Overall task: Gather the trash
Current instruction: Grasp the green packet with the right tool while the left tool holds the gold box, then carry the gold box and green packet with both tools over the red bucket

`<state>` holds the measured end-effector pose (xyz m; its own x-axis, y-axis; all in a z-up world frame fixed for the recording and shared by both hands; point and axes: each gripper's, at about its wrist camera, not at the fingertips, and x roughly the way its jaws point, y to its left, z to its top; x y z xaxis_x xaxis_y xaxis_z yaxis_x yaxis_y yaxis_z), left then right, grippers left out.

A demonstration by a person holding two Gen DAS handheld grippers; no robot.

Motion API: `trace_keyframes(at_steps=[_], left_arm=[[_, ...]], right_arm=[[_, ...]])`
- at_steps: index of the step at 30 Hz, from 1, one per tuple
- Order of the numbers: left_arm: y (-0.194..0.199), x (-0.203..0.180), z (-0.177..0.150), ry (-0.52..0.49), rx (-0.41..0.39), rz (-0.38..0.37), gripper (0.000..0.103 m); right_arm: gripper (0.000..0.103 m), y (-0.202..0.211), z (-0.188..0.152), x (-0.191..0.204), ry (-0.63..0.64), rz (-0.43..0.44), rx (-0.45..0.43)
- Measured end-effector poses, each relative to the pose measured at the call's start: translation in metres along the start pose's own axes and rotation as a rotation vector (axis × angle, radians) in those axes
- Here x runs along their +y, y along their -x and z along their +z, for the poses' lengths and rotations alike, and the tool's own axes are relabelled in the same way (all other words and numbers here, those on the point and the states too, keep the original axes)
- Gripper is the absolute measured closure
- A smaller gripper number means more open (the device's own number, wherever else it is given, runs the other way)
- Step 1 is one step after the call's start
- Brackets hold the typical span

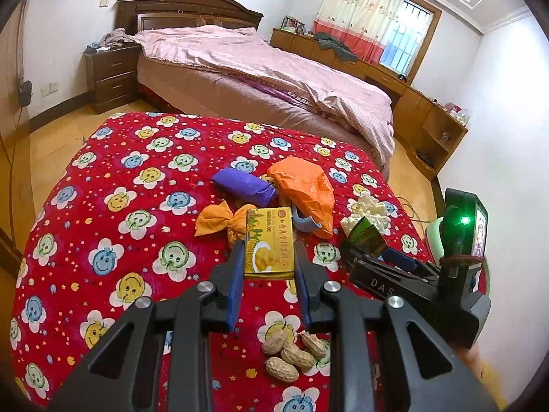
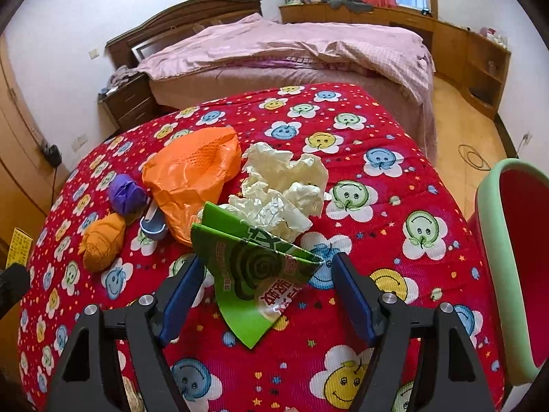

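Observation:
My left gripper [image 1: 269,254] is shut on a yellow green-bean-cake box [image 1: 269,245], held just above the red smiley cloth [image 1: 120,178]. My right gripper [image 2: 264,267] is open, its blue pads on either side of a flattened green carton [image 2: 252,267] that lies on the cloth; the carton also shows in the left wrist view [image 1: 365,233]. Other trash lies beyond: crumpled white paper [image 2: 281,189], an orange plastic bag [image 2: 192,171], a purple wad [image 2: 125,194], an orange wad [image 2: 103,242], a blue scoop [image 2: 152,226]. Several peanuts [image 1: 291,352] lie under my left gripper.
A green-rimmed red bin [image 2: 507,257] stands at the table's right edge. Beyond the table are a bed with a pink quilt [image 1: 257,65], a dark nightstand [image 1: 111,75] and wooden cabinets [image 1: 429,120]. A cable [image 2: 475,156] lies on the floor.

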<state>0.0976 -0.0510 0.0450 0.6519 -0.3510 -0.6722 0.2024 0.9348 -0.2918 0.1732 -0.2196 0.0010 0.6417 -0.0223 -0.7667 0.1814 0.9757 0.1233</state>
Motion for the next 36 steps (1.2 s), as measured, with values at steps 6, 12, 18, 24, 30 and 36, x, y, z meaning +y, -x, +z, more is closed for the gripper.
trace_keyframes(at_steps=[6,12,18,24,30,36], left_arm=[[-0.002,-0.009,-0.001,-0.016,0.006,-0.010,0.077],[0.001,-0.017,-0.002,-0.026,0.010,-0.030,0.077],[0.008,-0.033,-0.001,-0.042,0.012,-0.066,0.077],[0.013,-0.055,-0.001,-0.072,0.017,-0.121,0.077],[0.015,-0.085,-0.001,-0.119,0.033,-0.169,0.077],[0.011,-0.120,-0.002,-0.185,0.049,-0.202,0.077]], right_arm=[[0.037,0.007,-0.003,-0.012,-0.026,0.028,0.008],[0.037,0.032,-0.011,-0.031,-0.094,0.098,0.019],[0.037,0.070,-0.021,-0.054,-0.126,0.118,-0.015],[0.037,0.106,-0.022,-0.086,-0.175,0.106,-0.071],[0.037,0.139,-0.023,-0.118,-0.215,0.069,-0.128],[0.037,0.159,-0.029,-0.146,-0.248,0.032,-0.160]])
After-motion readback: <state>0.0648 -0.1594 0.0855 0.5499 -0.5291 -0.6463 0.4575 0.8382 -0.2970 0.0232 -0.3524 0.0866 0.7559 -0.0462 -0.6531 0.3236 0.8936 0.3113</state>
